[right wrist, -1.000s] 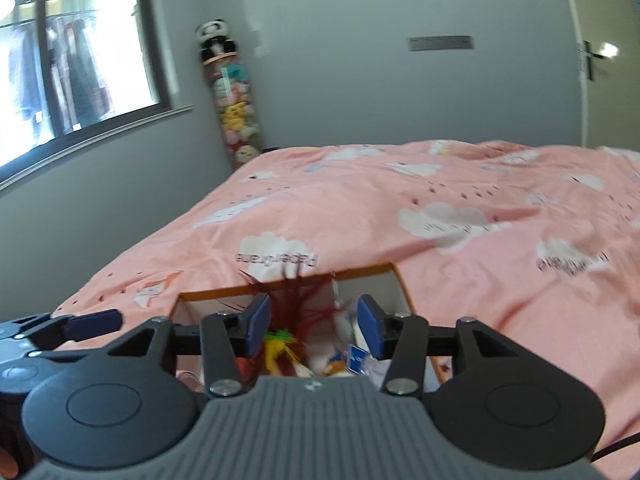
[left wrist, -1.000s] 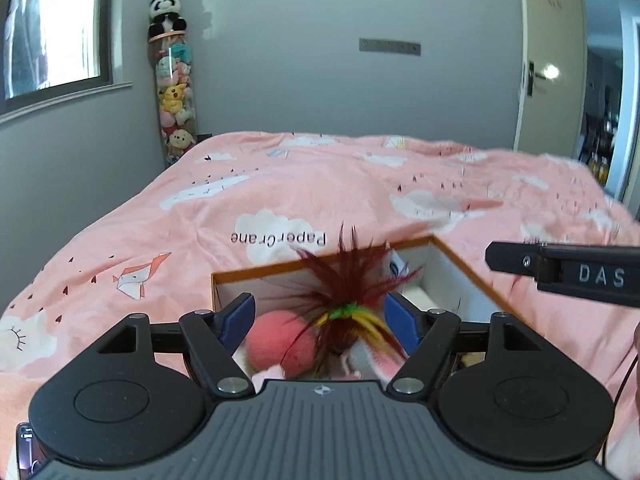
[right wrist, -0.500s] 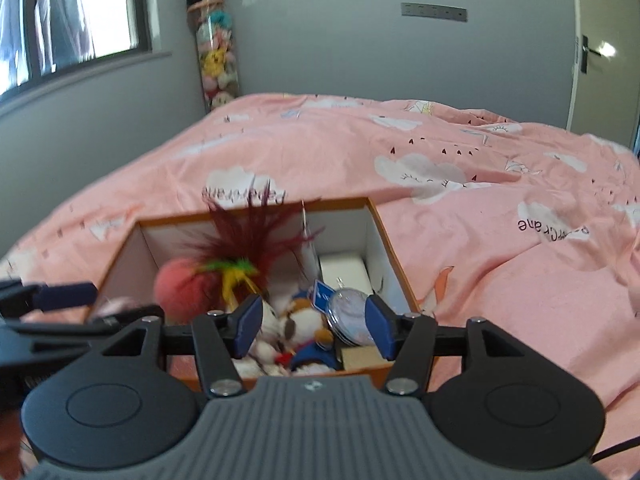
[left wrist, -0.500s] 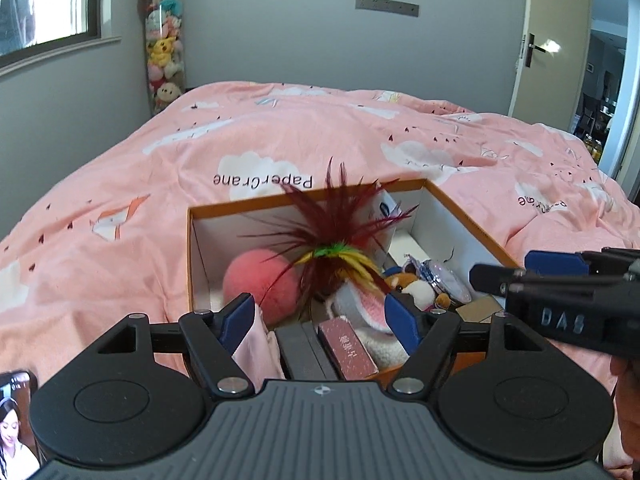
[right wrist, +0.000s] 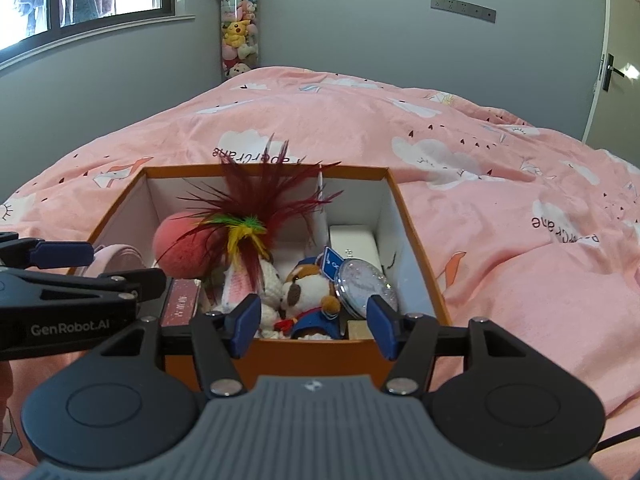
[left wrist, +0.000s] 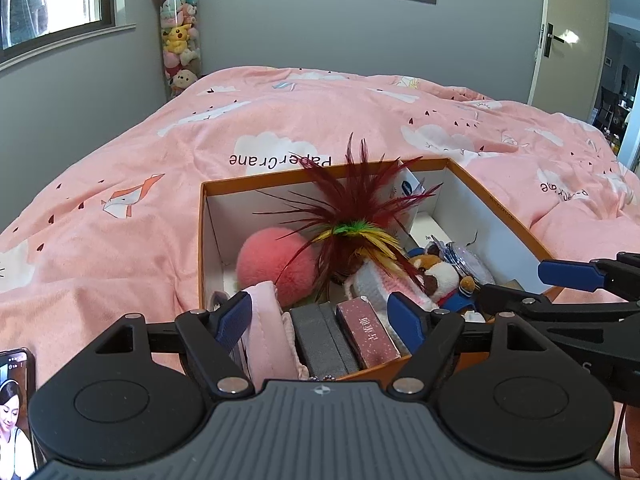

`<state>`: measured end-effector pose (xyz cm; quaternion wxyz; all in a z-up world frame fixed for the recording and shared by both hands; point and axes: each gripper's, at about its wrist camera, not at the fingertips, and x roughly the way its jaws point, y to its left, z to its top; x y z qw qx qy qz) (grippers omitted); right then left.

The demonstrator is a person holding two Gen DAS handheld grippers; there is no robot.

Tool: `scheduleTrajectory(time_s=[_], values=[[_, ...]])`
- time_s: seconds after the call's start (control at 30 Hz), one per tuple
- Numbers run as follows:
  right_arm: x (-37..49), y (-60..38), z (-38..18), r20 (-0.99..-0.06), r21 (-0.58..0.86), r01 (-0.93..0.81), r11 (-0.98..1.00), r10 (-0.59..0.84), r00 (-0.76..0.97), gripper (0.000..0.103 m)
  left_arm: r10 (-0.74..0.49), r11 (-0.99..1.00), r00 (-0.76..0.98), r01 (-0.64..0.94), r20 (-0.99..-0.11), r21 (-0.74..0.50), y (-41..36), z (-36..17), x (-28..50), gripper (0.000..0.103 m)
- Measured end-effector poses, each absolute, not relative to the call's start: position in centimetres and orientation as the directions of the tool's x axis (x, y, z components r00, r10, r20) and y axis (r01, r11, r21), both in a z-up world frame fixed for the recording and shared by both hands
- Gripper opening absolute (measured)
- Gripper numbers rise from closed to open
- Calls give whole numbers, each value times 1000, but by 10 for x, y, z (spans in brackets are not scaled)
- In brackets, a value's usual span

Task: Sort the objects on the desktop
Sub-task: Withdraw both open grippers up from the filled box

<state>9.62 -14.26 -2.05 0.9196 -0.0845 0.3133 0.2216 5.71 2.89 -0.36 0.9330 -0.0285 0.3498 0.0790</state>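
Observation:
An orange box (left wrist: pixel 260 182) (right wrist: pixel 416 240) with white walls sits on the pink duvet. Inside it lie a pink fluffy ball (left wrist: pixel 272 264) (right wrist: pixel 180 248), a red feather shuttlecock (left wrist: pixel 352 216) (right wrist: pixel 256 208), a plush dog (left wrist: pixel 440 274) (right wrist: pixel 308 292), a dark red packet (left wrist: pixel 368 332), a grey case (left wrist: pixel 320 336), a silver round disc (right wrist: pixel 366 284) and a white case (right wrist: pixel 352 244). My left gripper (left wrist: pixel 320 316) hovers open over the box's near left part. Over the near right part my right gripper (right wrist: pixel 314 320) has its jaws opening, with nothing gripped between them.
A phone (left wrist: pixel 14 412) lies at the lower left by the left gripper. The pink duvet (left wrist: pixel 120 240) spreads all around the box. A tall clear tube of plush toys (right wrist: pixel 240 28) stands in the far corner, with a window left and a door right.
Both grippers have sunk and tipped down toward the box, so its contents now show. The right gripper's jaws stand wider than before. The left jaws look unchanged.

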Motion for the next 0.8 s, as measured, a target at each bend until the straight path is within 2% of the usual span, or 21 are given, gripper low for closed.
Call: scheduleTrajectory(time_s=[0.8], values=[[96, -141, -28, -640, 5, -467, 884, 361, 678, 66, 162, 983, 712, -175, -684, 51, 27, -8, 61, 90]])
